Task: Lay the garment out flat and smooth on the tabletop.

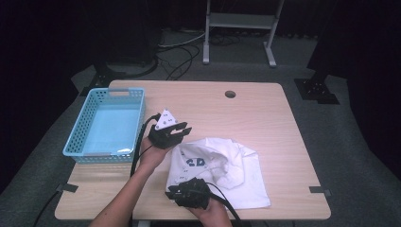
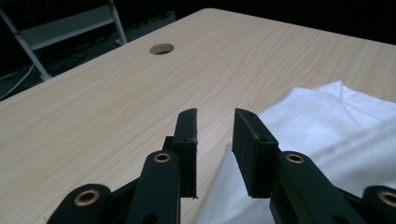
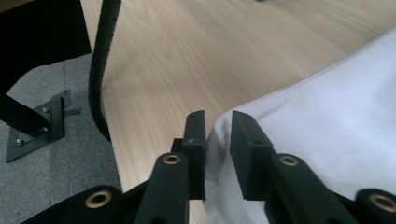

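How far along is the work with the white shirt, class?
Done: the white shirt lies partly folded on the table. In hand: both tongs, left and right, sit at its left edge, jaws slightly apart, gripping nothing. Left: the blue basket holds no shirt.

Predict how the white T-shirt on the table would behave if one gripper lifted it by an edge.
The white T-shirt lies crumpled in soft folds, so it would probably sag and hang rather than hold its shape. It looks like thin cloth, so likely light. It spreads across the wooden table, so a lift by one edge would probably drag the rest along.
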Demonstrator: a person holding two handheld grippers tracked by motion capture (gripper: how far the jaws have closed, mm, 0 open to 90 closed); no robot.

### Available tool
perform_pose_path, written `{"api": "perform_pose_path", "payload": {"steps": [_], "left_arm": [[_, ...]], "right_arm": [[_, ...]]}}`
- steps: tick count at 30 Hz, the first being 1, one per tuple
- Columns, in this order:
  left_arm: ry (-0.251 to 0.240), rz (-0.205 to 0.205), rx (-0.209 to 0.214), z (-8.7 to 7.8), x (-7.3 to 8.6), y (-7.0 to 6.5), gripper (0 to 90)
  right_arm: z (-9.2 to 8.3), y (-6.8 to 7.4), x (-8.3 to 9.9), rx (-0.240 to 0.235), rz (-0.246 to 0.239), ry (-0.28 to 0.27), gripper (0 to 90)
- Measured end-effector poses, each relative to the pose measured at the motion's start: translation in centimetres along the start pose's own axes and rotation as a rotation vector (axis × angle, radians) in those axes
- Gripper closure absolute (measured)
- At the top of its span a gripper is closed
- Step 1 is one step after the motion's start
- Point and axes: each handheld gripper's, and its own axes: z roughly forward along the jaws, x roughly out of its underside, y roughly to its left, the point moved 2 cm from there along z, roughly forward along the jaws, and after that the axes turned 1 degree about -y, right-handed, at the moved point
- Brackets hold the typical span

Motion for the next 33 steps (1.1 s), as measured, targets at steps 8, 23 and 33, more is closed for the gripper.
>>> {"api": "perform_pose_path", "payload": {"steps": [8, 23, 33], "left_arm": [[-0.046, -0.014, 0.019, -1.1, -0.4, -0.4, 64.0], [-0.161, -0.111, 0.048, -5.1, 0.8, -3.0, 52.3], [-0.176, -0.093, 0.090, -6.5, 3.2, -7.9, 47.7]], "right_arm": [[-1.5, 0.7, -0.3, -0.092, 0.017, -0.105, 58.5], [-11.2, -3.5, 2.7, 0.069, -0.002, -0.206, 46.6], [-15.4, -8.1, 6.4, 0.211, -0.026, -0.150, 46.2]]}}
